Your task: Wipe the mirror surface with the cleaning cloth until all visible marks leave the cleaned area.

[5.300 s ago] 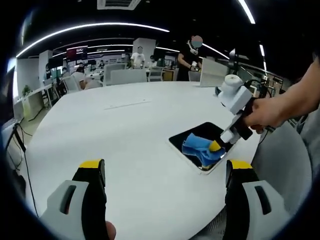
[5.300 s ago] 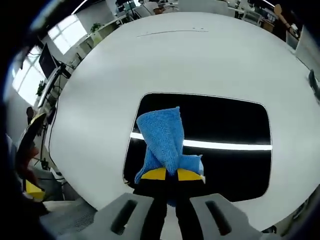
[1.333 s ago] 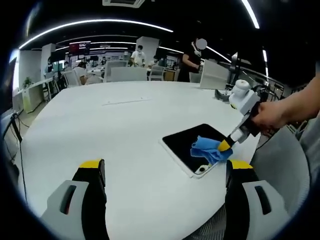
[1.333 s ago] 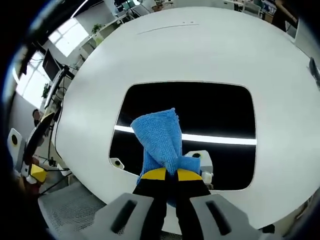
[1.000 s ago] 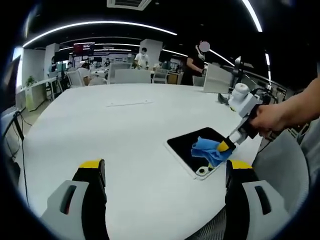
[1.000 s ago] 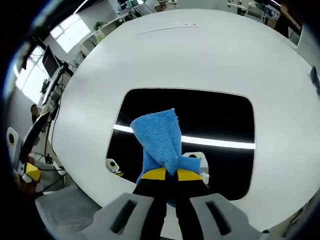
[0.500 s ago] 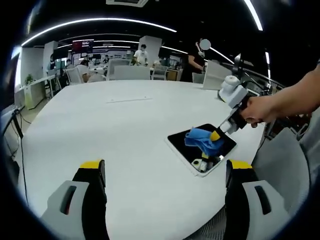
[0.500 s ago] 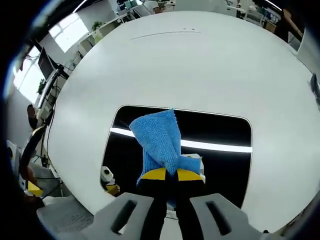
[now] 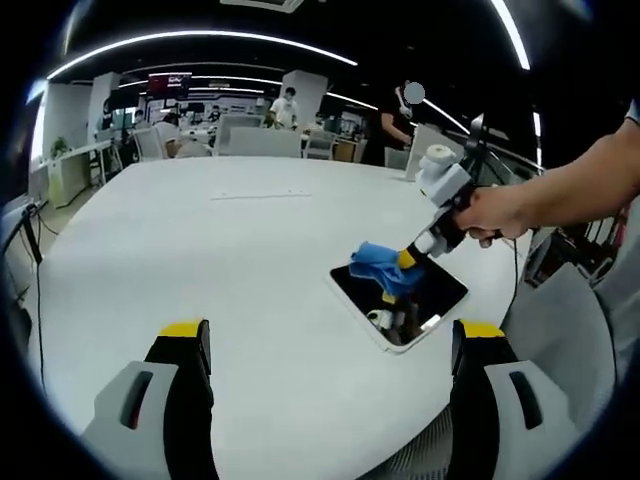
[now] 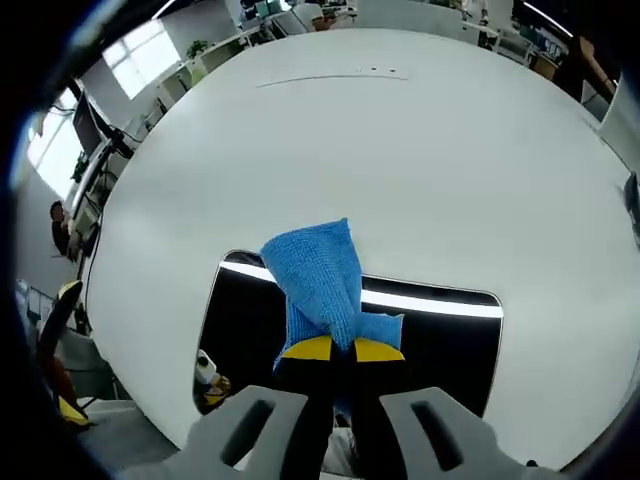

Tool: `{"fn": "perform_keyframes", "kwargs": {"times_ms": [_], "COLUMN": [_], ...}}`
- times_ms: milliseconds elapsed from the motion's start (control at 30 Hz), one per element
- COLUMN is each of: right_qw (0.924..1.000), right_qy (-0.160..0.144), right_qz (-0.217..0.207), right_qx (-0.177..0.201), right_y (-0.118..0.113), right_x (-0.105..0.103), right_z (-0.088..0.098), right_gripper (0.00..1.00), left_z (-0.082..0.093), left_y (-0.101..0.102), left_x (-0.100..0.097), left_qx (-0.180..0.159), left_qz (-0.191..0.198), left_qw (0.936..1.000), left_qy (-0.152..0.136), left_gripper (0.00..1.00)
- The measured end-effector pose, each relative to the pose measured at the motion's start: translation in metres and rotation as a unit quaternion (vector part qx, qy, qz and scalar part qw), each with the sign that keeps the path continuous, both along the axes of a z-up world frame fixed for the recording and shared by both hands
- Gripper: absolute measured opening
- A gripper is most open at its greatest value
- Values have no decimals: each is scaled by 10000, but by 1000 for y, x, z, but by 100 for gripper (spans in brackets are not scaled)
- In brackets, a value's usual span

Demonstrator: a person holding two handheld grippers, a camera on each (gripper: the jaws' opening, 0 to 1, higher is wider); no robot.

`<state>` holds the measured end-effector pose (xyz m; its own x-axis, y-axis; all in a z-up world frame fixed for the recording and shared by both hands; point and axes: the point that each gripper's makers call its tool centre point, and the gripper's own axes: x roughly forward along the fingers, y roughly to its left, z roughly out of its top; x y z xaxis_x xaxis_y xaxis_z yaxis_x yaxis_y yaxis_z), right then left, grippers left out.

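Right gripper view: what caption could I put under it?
Right gripper, jaws shut on a blue cloth, wiping a dark mirror on a white table.

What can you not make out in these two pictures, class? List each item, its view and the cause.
- Marks on the mirror: right gripper view, dark glass with reflections.
- Mirror's near edge: right gripper view, covered by the cloth and the right hand-held gripper.
- Whether the cloth touches the glass: left gripper view, too small.

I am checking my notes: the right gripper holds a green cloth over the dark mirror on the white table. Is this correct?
Not quite: the cloth is blue, not green, as the right gripper view shows. The right gripper does hold it over the dark mirror on the white table.
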<state>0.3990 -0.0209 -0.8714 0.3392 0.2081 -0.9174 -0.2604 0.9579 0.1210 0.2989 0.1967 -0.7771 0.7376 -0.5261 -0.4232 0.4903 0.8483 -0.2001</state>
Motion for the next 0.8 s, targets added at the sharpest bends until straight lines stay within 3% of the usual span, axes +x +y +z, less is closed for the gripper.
{"fn": "perform_keyframes", "kwargs": {"times_ms": [133, 233, 267, 333, 533, 633, 733, 800], "right_qw": [10000, 10000, 10000, 9999, 9999, 10000, 9999, 9999], "right_qy": [-23, -63, -57, -58, -42, 83, 124, 92], "right_qz": [-6, 51, 64, 118, 56, 4, -5, 40], "right_qx": [0, -31, -48, -90, -94, -49, 1, 37], "right_y": [0, 1, 1, 1, 4, 3, 2, 2], "right_x": [7, 9, 10, 10, 17, 17, 17, 19], "right_z": [1, 3, 3, 3, 3, 3, 2, 1], "right_gripper": [0, 0, 0, 0, 0, 0, 0, 0], "left_z": [3, 10, 15, 20, 36, 36, 36, 35], "left_y": [-2, -13, -15, -17, -16, -14, -10, -8], "left_x": [2, 1, 0, 1, 15, 22, 29, 33], "left_qx": [62, 288, 578, 749, 454, 109, -27, -309], "left_qz": [-95, -735, -1060, -1330, -1094, -702, -369, -86], "left_qw": [9999, 9969, 9926, 9881, 9928, 9974, 9991, 9993], "left_qy": [-10, -17, -165, -213, -187, -95, -197, -170], "left_gripper": [99, 99, 99, 99, 99, 99, 99, 99]}}
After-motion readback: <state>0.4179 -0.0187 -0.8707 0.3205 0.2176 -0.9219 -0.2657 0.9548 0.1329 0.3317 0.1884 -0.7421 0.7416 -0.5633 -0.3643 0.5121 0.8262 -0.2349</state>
